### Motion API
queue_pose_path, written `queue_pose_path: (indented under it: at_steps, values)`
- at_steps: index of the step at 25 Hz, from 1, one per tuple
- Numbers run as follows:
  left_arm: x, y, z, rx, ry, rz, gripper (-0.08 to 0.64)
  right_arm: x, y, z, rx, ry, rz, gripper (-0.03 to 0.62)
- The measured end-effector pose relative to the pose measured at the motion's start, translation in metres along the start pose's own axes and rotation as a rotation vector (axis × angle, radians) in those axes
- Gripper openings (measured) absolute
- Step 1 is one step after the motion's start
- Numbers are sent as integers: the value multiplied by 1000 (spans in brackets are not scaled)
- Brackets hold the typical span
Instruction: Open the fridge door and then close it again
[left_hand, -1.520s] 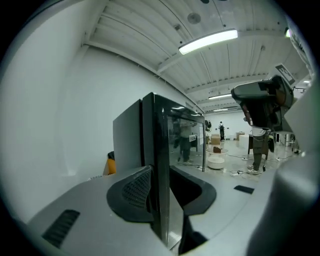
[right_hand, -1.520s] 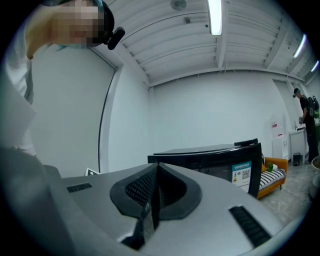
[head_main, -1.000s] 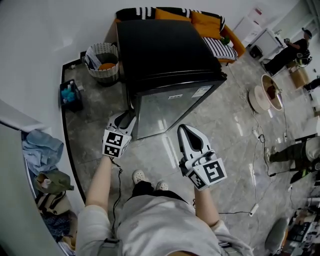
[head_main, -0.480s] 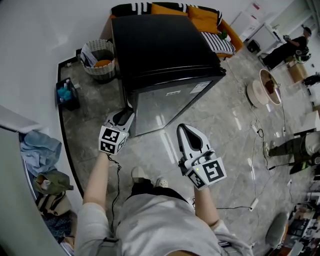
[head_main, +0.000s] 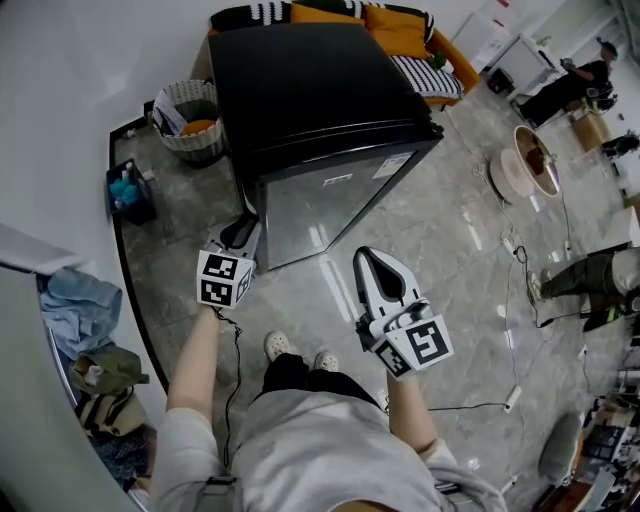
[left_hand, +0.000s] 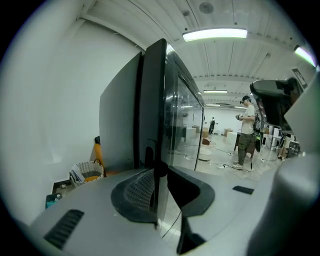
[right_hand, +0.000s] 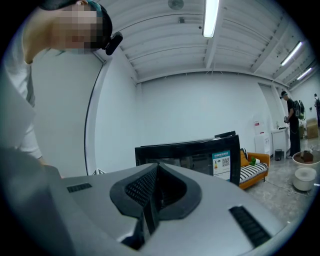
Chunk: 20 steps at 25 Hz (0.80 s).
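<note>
Fridge (head_main: 320, 100) stands on the floor, sofa (head_main: 400, 25) behind it, basket (head_main: 190, 115) just beside its left side, crate (head_main: 128, 190) before the basket, tub (head_main: 525, 170) well apart on the right, clothes heap (head_main: 85, 300) near left.

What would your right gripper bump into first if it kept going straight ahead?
Probably the fridge door. The right gripper, jaws together, points straight at the door's shiny front, and nothing shows in the gap between them. I can't tell how far away the door is.
</note>
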<state>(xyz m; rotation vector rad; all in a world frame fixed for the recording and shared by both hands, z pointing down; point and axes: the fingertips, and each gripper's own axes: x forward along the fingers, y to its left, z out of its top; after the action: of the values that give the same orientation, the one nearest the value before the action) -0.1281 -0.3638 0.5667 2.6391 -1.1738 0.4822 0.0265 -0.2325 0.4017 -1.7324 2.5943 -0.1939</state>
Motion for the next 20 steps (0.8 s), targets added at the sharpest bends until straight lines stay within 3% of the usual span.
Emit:
queue_pose_path:
  at_steps: [13,20]
  values:
    - [-3,-3,1,4,40,68,89,-17,-5,13,11,-37,16,17]
    - [-27,-54,-9,3,0,61,83,-35,-20,23,13,-60,38,17]
